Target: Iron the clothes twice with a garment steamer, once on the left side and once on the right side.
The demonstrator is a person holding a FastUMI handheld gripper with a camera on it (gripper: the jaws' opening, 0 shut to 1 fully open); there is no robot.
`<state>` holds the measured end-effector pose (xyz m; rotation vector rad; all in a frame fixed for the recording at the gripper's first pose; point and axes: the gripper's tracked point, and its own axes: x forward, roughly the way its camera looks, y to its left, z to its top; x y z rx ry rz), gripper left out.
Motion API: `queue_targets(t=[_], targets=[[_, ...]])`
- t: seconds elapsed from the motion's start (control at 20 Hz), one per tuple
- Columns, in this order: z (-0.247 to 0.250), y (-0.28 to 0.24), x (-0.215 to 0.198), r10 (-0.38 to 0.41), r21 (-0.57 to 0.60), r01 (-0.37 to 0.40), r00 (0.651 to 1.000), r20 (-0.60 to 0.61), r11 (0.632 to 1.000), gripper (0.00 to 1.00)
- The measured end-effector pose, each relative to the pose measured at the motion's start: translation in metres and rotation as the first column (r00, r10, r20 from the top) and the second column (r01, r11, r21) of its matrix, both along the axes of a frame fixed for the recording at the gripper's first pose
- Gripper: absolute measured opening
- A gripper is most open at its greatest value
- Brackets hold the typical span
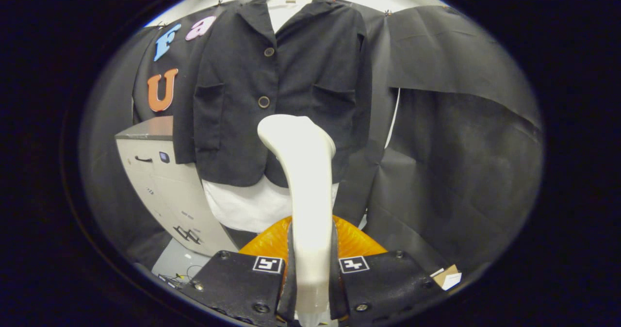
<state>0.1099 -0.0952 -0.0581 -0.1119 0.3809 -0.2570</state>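
Fingers [310, 273] clamp the pale steamer [303, 171] handle; its head faces the dark buttoned jacket [271, 99].

Steamer [303, 171] stands clamped between the jaws, jacket [276, 89] hanging beyond it; cabinet [160, 181] left of jacket, apparently against the wall.

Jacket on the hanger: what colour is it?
Black jacket, with brown buttons, seen in the gripper view; the gripper holds the steamer.

Open air between steamer head [296, 133] and jacket [271, 89]; cabinet [160, 186] alongside, lower.
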Motion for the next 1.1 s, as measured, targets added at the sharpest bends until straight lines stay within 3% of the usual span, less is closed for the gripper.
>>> queue_targets(t=[0.4,0.75,1.1], targets=[[0.063,0.021,-0.055,-0.015,0.01,0.014,0.994,0.11,1.0,0.29],[0.108,0.039,-0.106,0.038,-0.001,-0.038,0.985,0.166,0.999,0.29],[0.147,0.01,-0.134,0.109,0.006,-0.114,0.965,0.239,0.993,0.29]])
